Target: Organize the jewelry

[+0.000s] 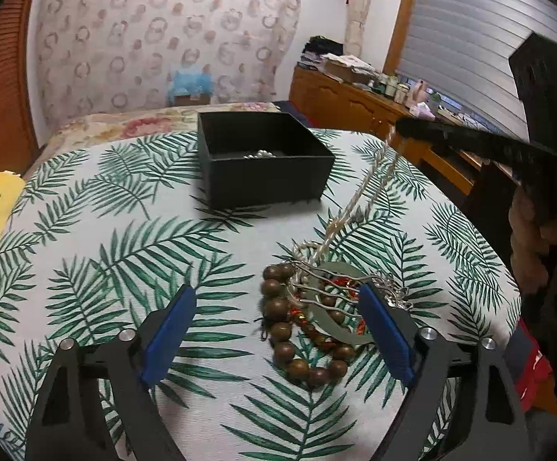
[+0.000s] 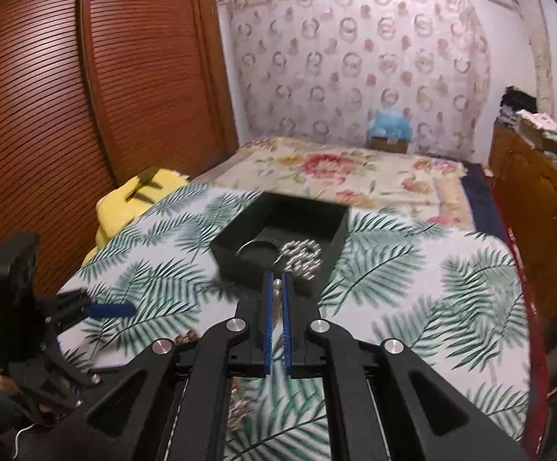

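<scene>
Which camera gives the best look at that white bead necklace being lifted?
The left wrist view: the pearl necklace hangs in full from the right gripper down to the jewelry pile. The right wrist view shows only a few beads pinched between its shut jaws.

Motion blurs the black box point(image 2: 278, 238) and its contents.

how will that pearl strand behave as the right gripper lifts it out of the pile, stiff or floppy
Probably floppy: the pearl strand hangs in two limp lines from the right gripper, shut on it. Its lower end lies among the wooden bead bracelet and a metal comb, so it may snag or drag them.
</scene>
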Demonstrator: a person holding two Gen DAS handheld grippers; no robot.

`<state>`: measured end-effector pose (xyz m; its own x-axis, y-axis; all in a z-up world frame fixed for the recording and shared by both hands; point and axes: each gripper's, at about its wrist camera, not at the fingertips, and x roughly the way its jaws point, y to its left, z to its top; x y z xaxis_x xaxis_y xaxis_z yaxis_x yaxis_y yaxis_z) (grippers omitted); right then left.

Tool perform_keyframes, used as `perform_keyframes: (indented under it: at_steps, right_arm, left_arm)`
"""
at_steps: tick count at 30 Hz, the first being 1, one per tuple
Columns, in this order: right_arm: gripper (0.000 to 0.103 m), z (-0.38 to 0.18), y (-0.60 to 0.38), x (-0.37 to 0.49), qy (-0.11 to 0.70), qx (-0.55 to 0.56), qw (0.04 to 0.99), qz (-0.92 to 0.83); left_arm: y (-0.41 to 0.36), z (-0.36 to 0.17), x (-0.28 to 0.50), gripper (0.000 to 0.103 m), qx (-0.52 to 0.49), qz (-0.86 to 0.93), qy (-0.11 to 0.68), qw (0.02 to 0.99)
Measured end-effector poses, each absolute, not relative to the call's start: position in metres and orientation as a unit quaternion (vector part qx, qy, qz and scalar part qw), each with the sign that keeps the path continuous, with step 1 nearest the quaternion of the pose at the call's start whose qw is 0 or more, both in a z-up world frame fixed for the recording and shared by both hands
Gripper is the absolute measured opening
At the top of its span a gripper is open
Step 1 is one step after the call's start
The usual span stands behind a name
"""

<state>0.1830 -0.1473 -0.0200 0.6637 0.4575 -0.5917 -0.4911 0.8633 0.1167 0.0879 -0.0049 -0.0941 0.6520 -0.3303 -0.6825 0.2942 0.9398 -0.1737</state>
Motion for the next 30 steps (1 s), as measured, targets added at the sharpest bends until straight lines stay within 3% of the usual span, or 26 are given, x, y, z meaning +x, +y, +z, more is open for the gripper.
perform_keyframes:
  at_steps: [9,20,30]
  right_arm:
    - [0.005,-0.005,-0.181,0.195,0.292,-0.024,0.933,0.208]
    - [0.005,-0.036,-0.19,0.186,0.328,-0.027,0.921,0.209]
    - [0.005,-0.036,-0.182,0.18,0.331,-0.028,0.916,0.226]
  left_arm:
    - [-0.015,-0.101,0.096,0.076,-0.025,-0.189,0.398,0.897]
    - [-0.026,-0.105,0.118,0.046,-0.035,-0.207,0.421,0.883]
    - [-0.022,-0.105,0.125,0.036,-0.053,-0.207,0.432,0.876]
